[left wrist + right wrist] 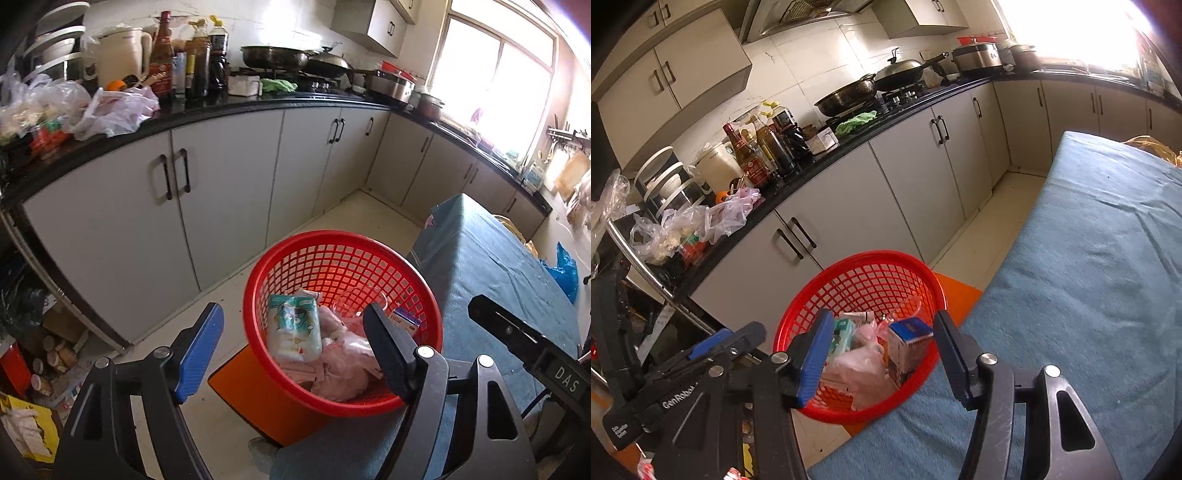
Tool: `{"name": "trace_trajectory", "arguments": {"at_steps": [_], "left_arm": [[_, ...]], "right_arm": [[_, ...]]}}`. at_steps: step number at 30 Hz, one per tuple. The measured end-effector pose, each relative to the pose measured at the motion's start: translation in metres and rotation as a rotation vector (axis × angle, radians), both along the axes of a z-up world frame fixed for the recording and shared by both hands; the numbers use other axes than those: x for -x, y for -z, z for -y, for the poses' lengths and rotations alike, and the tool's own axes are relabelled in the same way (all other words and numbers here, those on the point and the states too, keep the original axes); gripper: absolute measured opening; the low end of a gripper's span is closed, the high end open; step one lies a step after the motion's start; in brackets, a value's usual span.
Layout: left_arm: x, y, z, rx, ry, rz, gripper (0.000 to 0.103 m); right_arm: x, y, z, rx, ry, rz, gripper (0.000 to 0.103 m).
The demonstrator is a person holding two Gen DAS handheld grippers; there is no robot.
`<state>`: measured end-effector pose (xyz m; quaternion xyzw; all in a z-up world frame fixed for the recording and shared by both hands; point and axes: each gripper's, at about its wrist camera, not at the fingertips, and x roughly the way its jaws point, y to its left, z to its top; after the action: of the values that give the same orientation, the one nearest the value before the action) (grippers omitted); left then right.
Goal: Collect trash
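Both sets of jaws open and empty: left gripper (295,354) and right gripper (882,358) directly above red mesh basket (258,266), right gripper nearer its near rim. Inside, straight ahead and below: soft tissue pack (293,328), crinkled pink plastic bag (343,373), small rigid carton (910,343). Blue cloth-covered bench (1089,277) rightward, bare of trash.

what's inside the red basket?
Red basket: white-green pouch, pink plastic bag, small carton, clear cup. Anything beneath them is covered.
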<state>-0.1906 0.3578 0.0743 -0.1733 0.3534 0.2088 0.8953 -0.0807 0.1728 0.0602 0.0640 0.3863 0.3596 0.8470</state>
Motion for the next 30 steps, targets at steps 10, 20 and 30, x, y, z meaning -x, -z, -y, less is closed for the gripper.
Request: {"name": "trace_trajectory", "arguments": {"at_steps": [10, 20, 30], "left_arm": [[0.024, -0.007, 0.02, -0.05, -0.027, 0.015, 0.081], [0.033, -0.006, 0.036, -0.08, -0.024, 0.006, 0.082], [0.04, -0.005, 0.047, -0.1, -0.024, -0.005, 0.082]], "right_arm": [[0.022, -0.005, 0.015, 0.004, -0.009, 0.011, 0.06], [0.035, -0.004, 0.024, 0.016, -0.014, 0.015, 0.06], [0.041, -0.005, 0.039, 0.015, 0.005, 0.02, 0.06]]}}
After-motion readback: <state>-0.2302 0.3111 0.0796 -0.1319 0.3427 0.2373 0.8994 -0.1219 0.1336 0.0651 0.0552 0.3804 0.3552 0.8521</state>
